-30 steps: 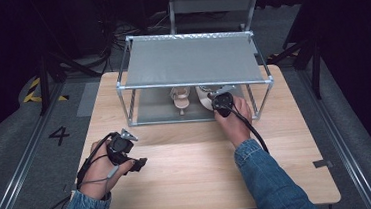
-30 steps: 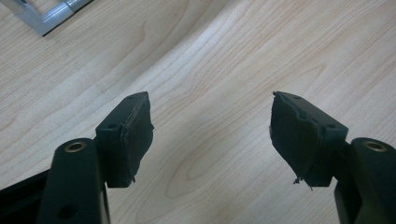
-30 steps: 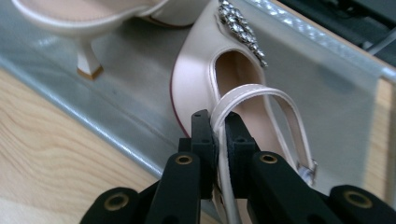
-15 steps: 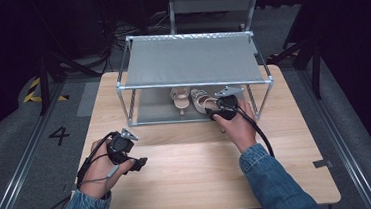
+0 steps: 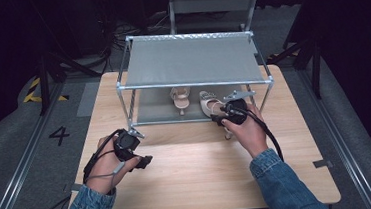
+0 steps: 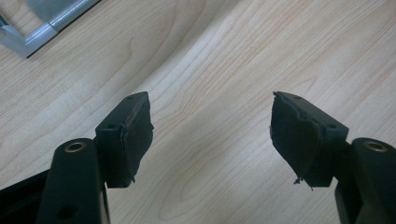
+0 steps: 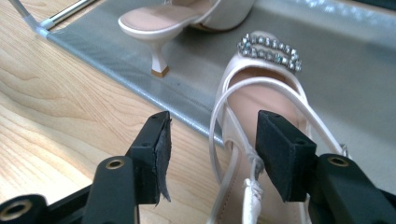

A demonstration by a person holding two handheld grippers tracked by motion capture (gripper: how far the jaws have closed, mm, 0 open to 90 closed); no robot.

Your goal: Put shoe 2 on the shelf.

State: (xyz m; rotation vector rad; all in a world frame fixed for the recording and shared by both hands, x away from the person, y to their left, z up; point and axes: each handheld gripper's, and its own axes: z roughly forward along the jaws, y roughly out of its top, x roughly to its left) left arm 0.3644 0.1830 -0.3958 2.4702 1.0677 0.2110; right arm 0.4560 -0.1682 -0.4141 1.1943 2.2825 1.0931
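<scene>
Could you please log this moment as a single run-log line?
right hand-held gripper: open, just released, around sandal heel strap | sandal: partly on rack's lower shelf | left hand-held gripper: open, over table

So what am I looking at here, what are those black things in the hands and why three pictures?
A person sits at a wooden table and holds a hand-held gripper in each hand, a tool with two black fingers that pinch. The wide picture comes from a camera above the table. The other two come from small cameras riding on each gripper, looking along its fingers.

On the table stands a metal shoe rack. One pale heeled shoe sits on its lower shelf. A second shoe, with a sparkly buckle, lies half on that shelf's front edge.

The right gripper has just been opening. Its fingers now stand apart around the second shoe's back straps, not pinching them. The left gripper is open over bare wood, holding nothing.
</scene>
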